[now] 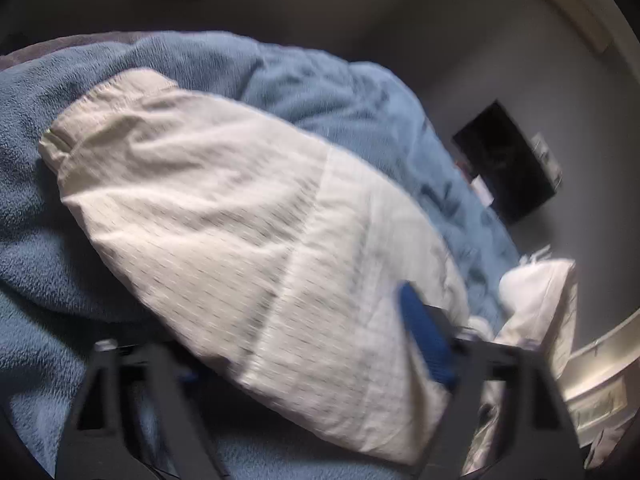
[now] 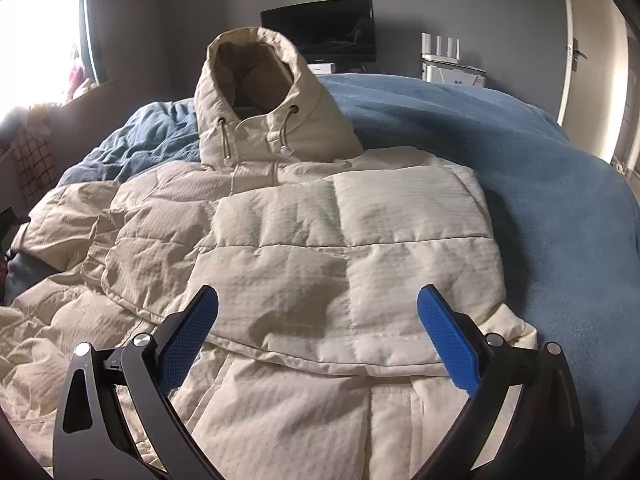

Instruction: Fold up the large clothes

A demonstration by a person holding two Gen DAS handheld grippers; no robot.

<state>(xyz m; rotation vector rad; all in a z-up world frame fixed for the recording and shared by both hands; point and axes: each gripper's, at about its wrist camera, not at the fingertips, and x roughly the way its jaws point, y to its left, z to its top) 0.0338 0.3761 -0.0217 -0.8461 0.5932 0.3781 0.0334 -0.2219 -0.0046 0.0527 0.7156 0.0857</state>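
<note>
One cream jacket [image 2: 320, 240] spread flat on the bed [image 2: 540, 168], hood [image 2: 256, 80] at 12 o'clock, ready for folding. Right hand-held gripper [image 2: 318, 320] at 6 o'clock, jaws apart and empty, above the part already folded in. Left hand-held gripper [image 1: 304, 356] astride a sleeve [image 1: 224, 200], probably to fold it inward; too blurred to tell whether clamped.

My left wrist view is smeared with motion blur: the quilted cream puffer jacket [image 1: 248, 216] and my blue finger pad [image 1: 424, 336] lose their edges, and the room behind is dim grey. My right wrist view is sharp. Daylight floods from the blown-out window [image 2: 36, 36] at far left, glaring white, casting soft shadows across the jacket's folds. Both views bend strongly at their dark round edges.
</note>
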